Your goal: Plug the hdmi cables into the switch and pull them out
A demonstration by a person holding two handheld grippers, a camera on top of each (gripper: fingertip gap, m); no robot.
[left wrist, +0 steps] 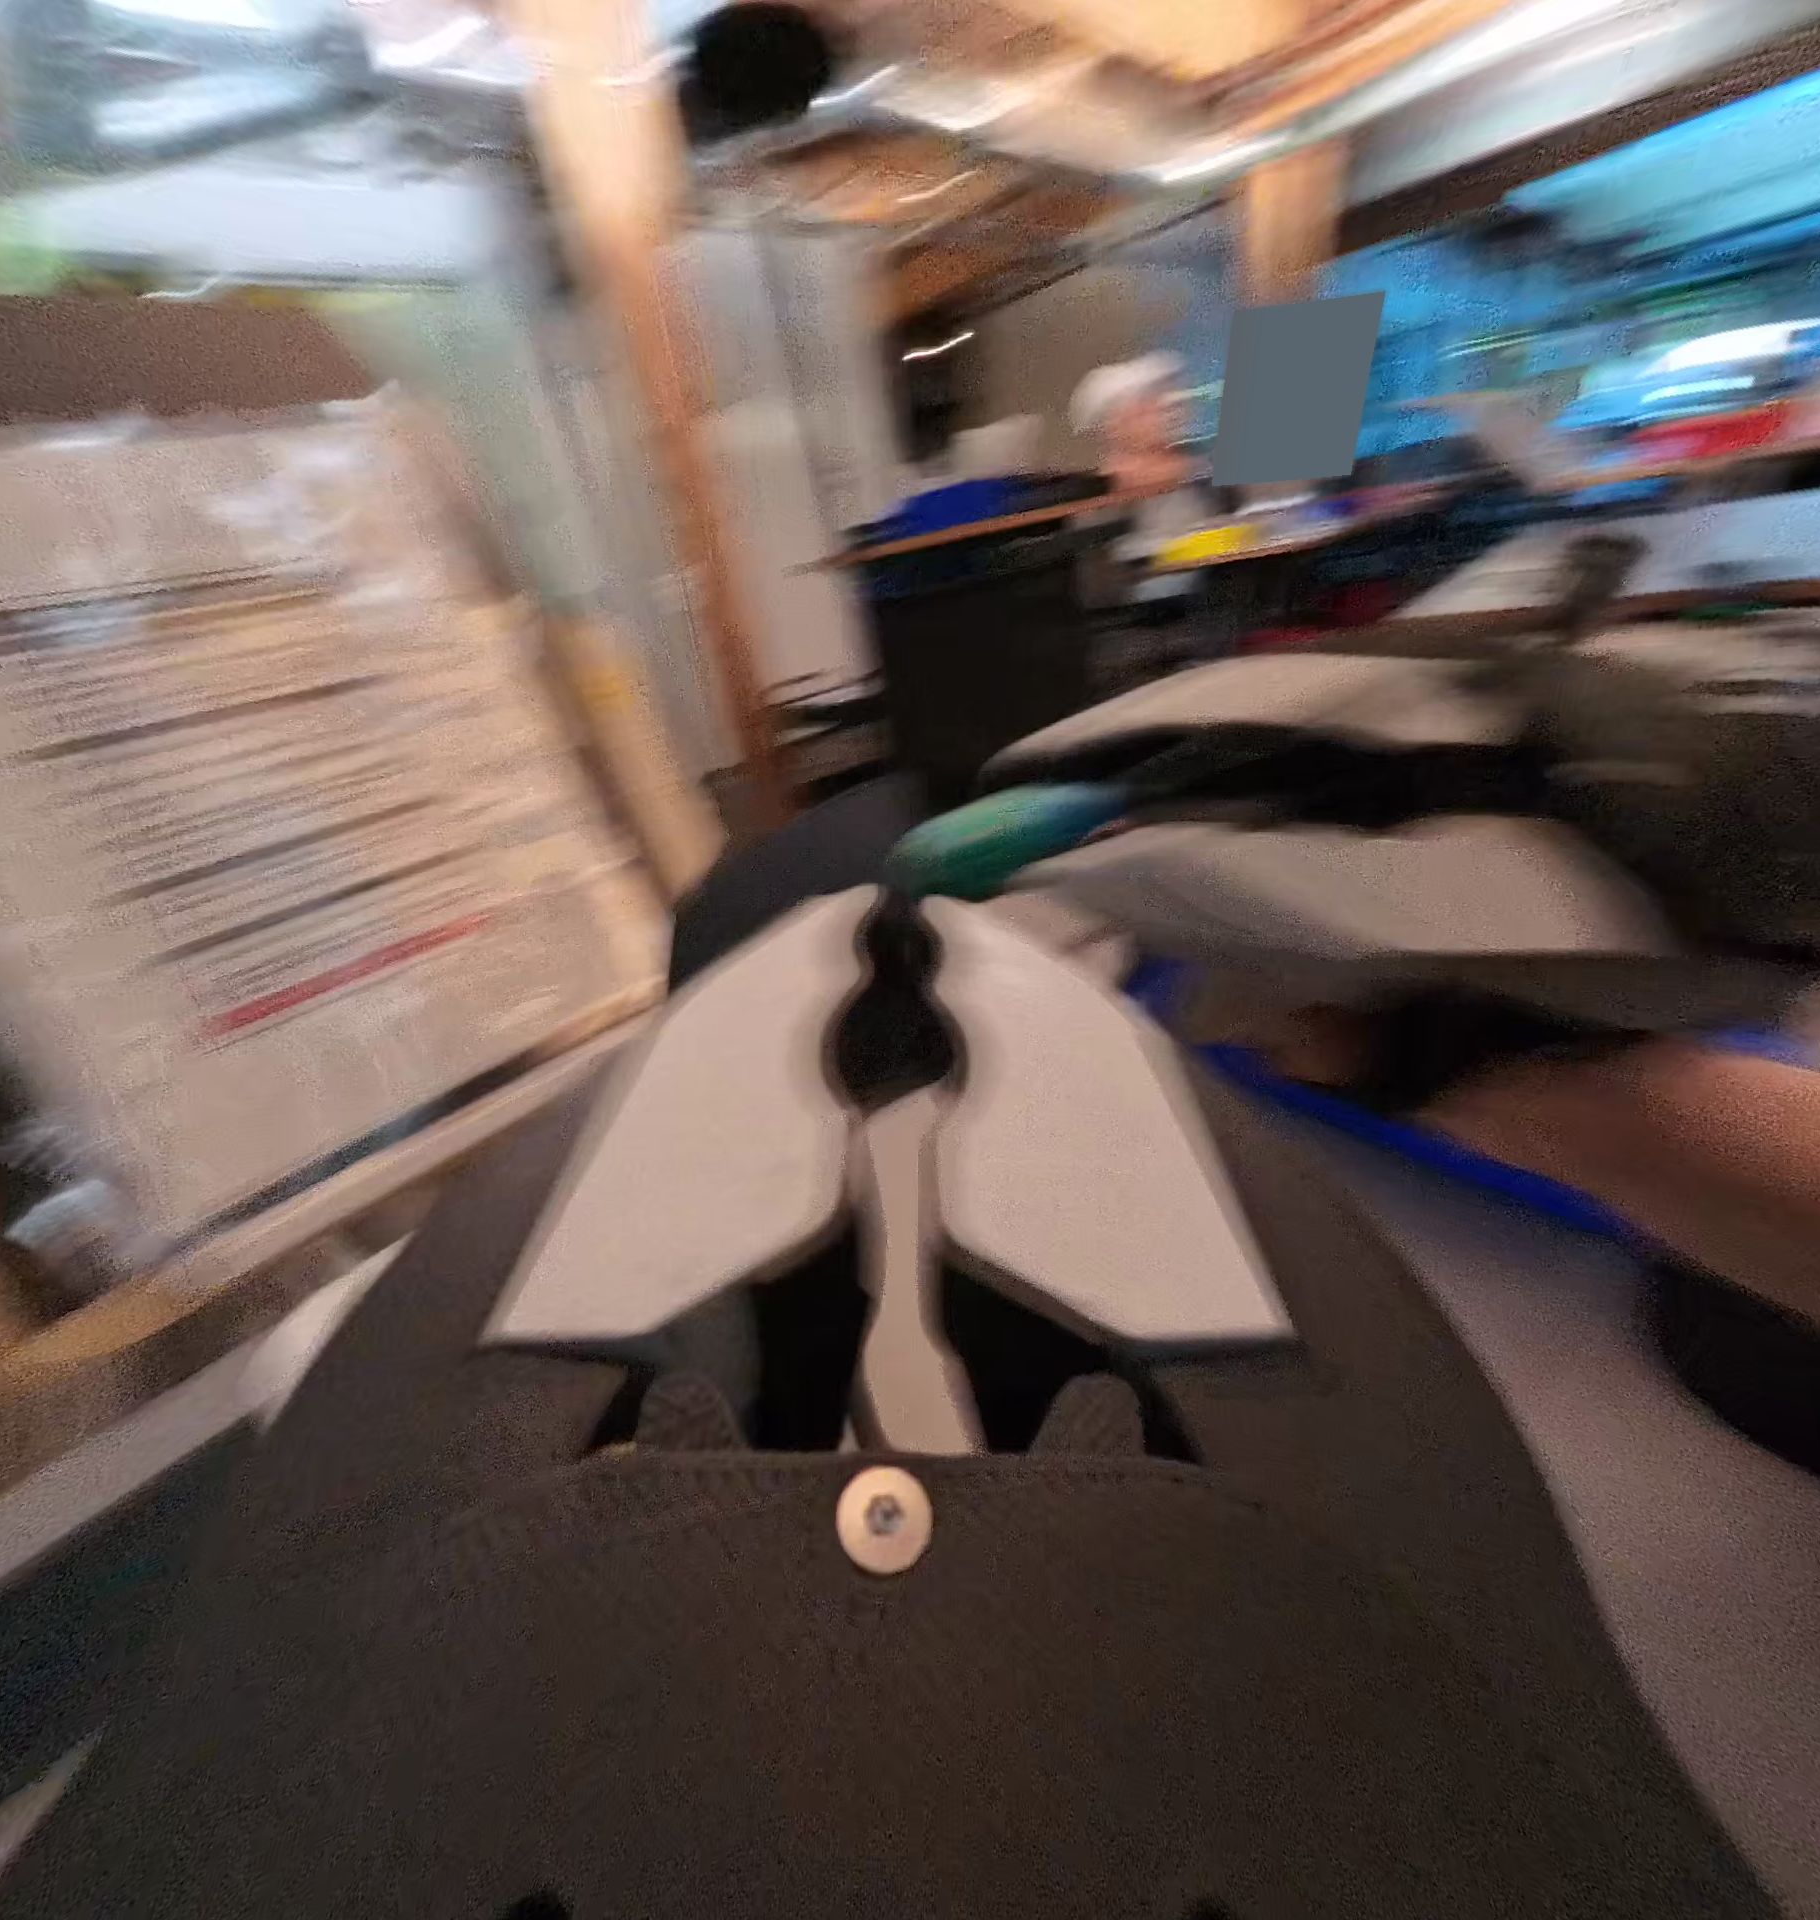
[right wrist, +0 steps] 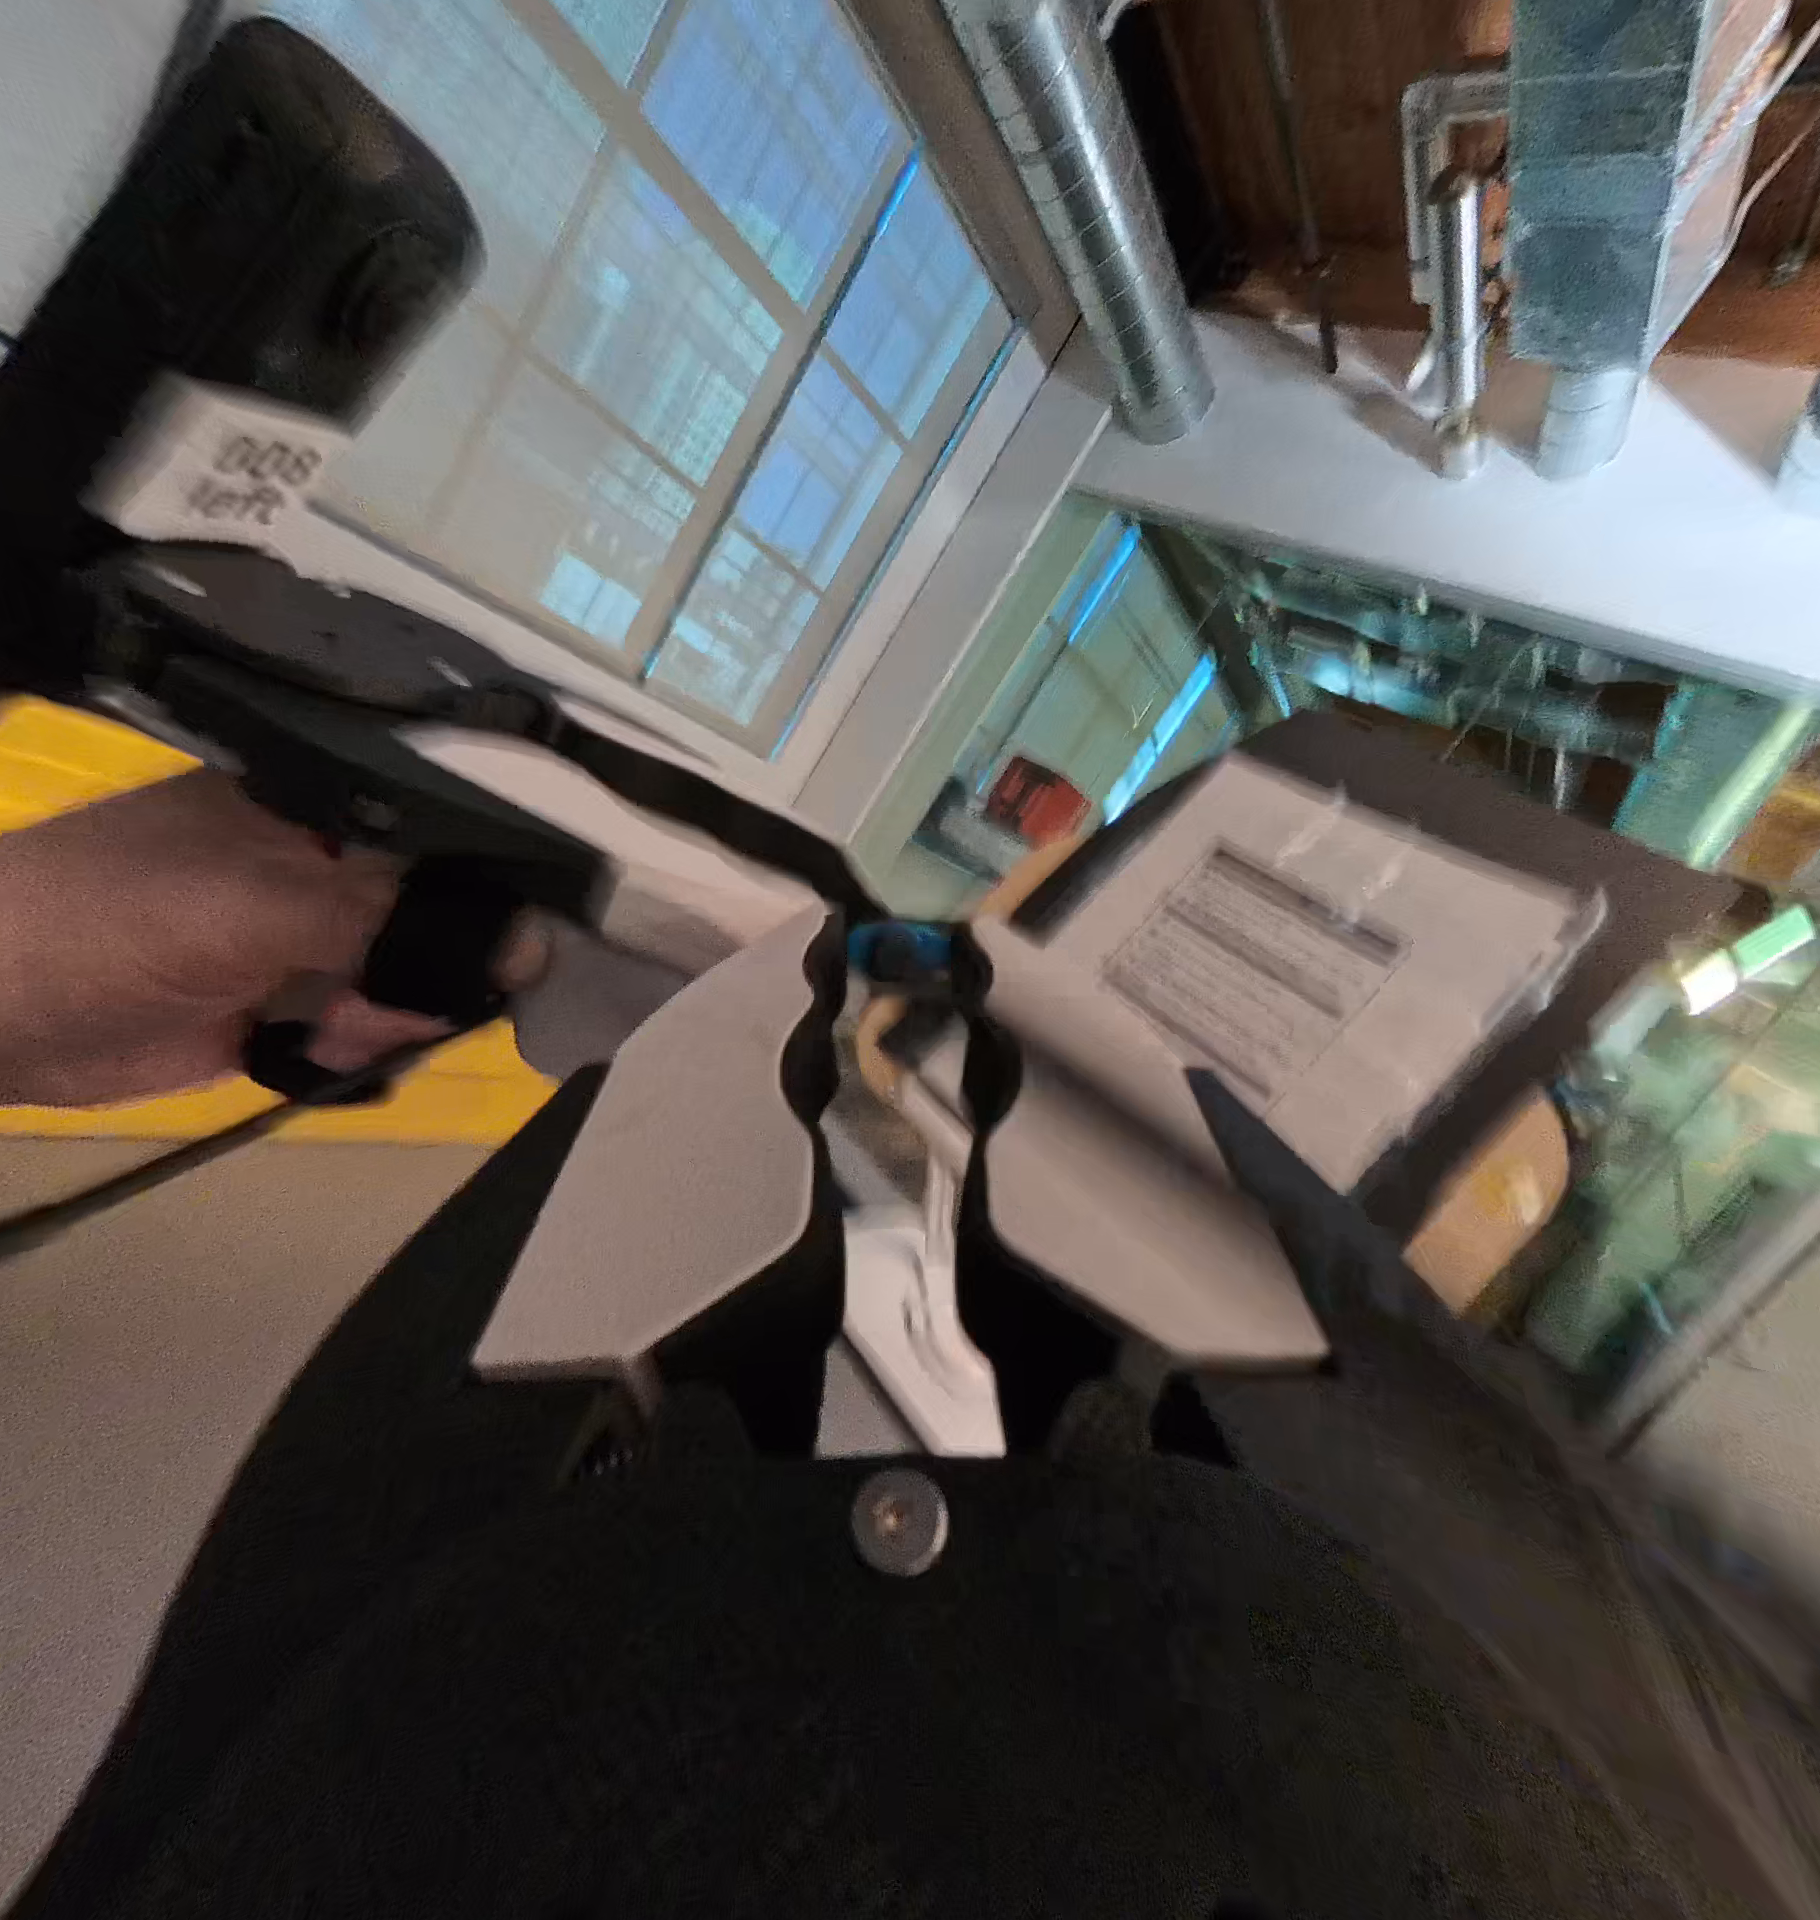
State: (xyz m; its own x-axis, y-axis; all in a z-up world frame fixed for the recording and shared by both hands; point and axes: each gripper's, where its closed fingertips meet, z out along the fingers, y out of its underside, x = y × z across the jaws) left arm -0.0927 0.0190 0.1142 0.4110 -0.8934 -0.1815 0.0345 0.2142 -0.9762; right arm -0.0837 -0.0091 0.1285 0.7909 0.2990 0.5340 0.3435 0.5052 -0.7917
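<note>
Both views are motion-blurred and tilted up at the room; no HDMI cable or switch shows clearly. In the left wrist view my left gripper (left wrist: 890, 909) has its white fingers (left wrist: 719, 1122) closed tip to tip, with nothing visible between them. My right gripper (right wrist: 901, 930) has its tips a narrow gap apart, with a small blue thing (right wrist: 895, 951) in the gap; I cannot tell whether it is gripped. The right gripper also shows in the left wrist view (left wrist: 1249, 800), with a teal blur (left wrist: 999, 836) at its tip. The left gripper shows in the right wrist view (right wrist: 449, 769), held by a hand (right wrist: 158, 935), its tip close to my right gripper's.
A forearm (left wrist: 1664, 1174) crosses the lower right of the left wrist view. A white printed sheet (left wrist: 262, 790) stands at the left, and a similar sheet on a dark panel (right wrist: 1270, 966) is ahead in the right wrist view. Windows (right wrist: 740, 416) and ceiling ducts (right wrist: 1093, 229) are above.
</note>
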